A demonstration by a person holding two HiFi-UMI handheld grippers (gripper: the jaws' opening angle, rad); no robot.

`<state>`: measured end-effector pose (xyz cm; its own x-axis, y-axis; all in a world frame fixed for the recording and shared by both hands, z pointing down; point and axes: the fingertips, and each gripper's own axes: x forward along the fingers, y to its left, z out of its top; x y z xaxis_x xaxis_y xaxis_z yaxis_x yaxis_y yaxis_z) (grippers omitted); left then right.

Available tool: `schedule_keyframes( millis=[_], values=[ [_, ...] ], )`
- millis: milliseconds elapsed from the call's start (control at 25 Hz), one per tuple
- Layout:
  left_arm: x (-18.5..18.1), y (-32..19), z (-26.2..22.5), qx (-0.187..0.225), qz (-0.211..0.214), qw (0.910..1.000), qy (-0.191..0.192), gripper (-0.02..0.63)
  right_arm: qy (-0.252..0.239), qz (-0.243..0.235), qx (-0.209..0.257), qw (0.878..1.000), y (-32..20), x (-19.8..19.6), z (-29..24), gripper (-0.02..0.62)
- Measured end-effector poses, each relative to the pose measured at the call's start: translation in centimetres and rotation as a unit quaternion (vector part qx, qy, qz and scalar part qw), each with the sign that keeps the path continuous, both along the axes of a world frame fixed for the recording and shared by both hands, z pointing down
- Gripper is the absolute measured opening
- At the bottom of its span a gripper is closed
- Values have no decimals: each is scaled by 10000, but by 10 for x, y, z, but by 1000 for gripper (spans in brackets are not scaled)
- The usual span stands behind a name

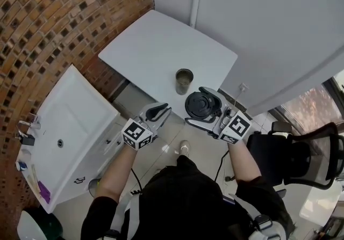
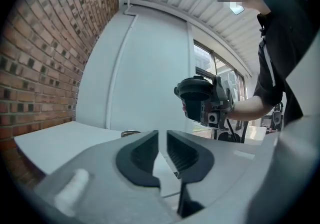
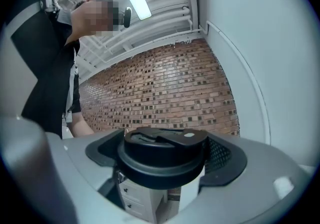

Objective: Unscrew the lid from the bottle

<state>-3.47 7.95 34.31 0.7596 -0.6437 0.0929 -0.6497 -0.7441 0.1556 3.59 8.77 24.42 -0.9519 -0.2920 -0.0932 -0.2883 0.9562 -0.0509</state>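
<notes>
hanging off the table's (image 1: 156, 45) near edge, the left gripper (image 1: 160, 111) has its jaws almost together, a slit between them and nothing in it. the bottle (image 1: 184, 81) stands open and upright by that edge. the right gripper (image 1: 203, 106) is clamped around the lid (image 3: 162, 153), held clear of the bottle, so unscrewing looks done.

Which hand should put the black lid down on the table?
Right: the right gripper clamps the black lid near the white table; the left gripper is empty, jaws nearly together.
</notes>
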Motion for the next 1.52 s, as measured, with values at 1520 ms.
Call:
schedule_keyframes(
  millis=[1520],
  values=[
    [-4, 172, -54, 404, -410, 9978, 324, 3, -253, 593, 61, 9979, 160, 52, -15, 472]
  ],
)
